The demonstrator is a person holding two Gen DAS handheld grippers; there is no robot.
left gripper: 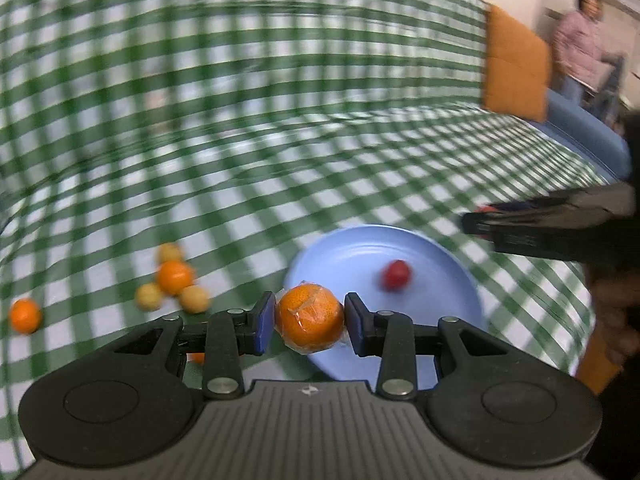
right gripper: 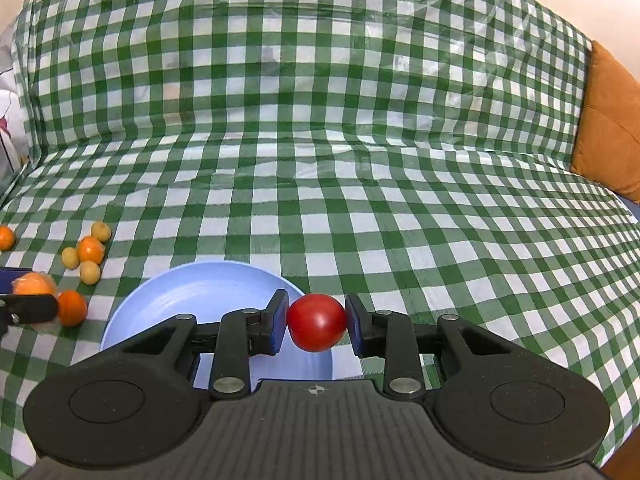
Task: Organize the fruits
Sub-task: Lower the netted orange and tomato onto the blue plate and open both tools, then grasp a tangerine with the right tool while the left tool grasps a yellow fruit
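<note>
Fruits lie scattered on a green-and-white checked cloth (right gripper: 320, 120) that covers the seat and rises up a backrest behind, so the surface reads as a sofa rather than a table; an orange cushion (right gripper: 612, 120) shows at three o'clock in the right wrist view, and in the left wrist view a blurred person in a pink top (left gripper: 580, 40) stands at about one o'clock beyond it. A blue plate (right gripper: 192, 300) rests on the cloth. The left gripper (left gripper: 310, 322) is clamped on a plastic-wrapped mandarin (left gripper: 310, 316), held at the plate's eight o'clock rim in its own view. The right gripper (right gripper: 317, 322) is closed on a red tomato (right gripper: 317, 322), its blue pads pressing both sides, over the plate's four o'clock edge. In the left view, which is motion-blurred, a red fruit (left gripper: 396, 274) appears over the plate, whether lying on it or held by the dark gripper arm at three o'clock I cannot tell. At nine o'clock of the plate sits a cluster of one mandarin and three small yellow fruits (right gripper: 86, 252), with another mandarin (right gripper: 72, 307) near and one more (right gripper: 6, 238) farther out.
</note>
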